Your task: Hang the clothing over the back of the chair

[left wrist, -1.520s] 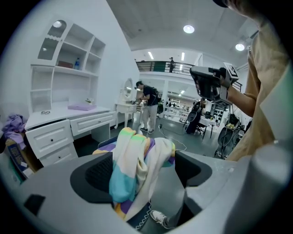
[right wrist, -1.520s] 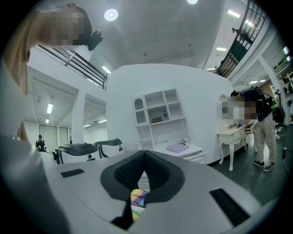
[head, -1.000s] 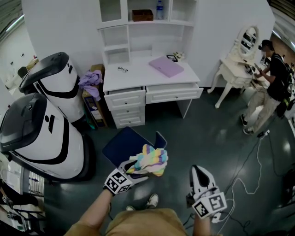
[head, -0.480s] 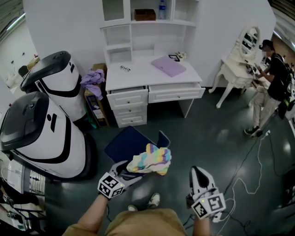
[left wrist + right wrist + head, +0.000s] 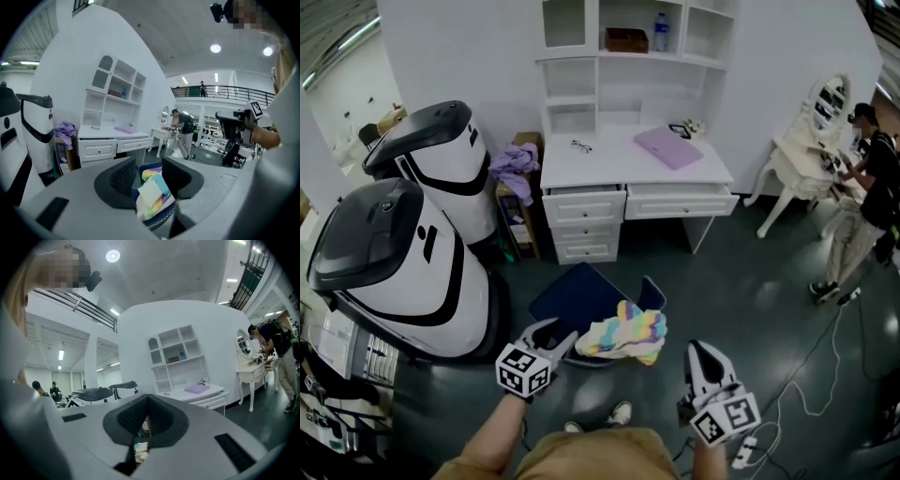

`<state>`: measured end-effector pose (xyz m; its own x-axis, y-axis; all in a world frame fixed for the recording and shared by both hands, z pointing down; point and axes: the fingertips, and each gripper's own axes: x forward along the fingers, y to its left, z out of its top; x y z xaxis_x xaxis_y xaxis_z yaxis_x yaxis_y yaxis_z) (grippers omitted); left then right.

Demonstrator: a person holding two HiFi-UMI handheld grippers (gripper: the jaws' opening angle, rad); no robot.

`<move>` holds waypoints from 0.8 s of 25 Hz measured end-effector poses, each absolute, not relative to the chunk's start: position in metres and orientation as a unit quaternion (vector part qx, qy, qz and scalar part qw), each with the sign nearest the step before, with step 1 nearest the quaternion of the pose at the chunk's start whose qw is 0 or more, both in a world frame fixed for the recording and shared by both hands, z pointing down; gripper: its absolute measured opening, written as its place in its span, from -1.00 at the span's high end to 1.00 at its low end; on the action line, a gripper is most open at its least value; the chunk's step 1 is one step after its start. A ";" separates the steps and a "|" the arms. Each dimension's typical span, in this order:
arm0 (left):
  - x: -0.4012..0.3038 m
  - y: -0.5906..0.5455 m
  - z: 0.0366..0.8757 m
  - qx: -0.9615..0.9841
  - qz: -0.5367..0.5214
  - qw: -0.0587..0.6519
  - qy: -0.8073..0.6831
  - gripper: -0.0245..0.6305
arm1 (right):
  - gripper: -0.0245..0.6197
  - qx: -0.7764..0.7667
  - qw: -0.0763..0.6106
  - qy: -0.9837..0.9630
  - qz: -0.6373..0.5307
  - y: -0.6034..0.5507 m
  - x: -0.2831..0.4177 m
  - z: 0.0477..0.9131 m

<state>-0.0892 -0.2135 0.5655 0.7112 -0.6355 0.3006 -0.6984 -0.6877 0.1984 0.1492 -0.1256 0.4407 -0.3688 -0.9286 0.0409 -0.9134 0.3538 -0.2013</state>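
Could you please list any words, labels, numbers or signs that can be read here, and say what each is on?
No text can be read.
White machines: black stripe marks, no letters.
Bottle: label too small.
Cardboard boxes: print too small.
Square markers on the left gripper (jaws just closing partway, gripping nothing) and right gripper: patterns only, no letters.
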 end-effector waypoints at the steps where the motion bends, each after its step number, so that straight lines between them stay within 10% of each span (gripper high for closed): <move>1: -0.096 -0.216 0.558 0.909 0.095 0.153 -0.375 0.47 | 0.91 -0.558 0.042 0.823 -0.096 -0.128 0.146 0.439; 8: -0.138 -0.237 0.495 0.892 0.035 0.123 -0.433 0.89 | 0.91 -0.550 0.051 0.829 -0.091 -0.150 0.127 0.432; 20: -0.183 -0.238 0.375 0.867 -0.032 -0.011 -0.497 0.91 | 0.91 -0.562 0.059 0.821 -0.076 -0.174 0.138 0.418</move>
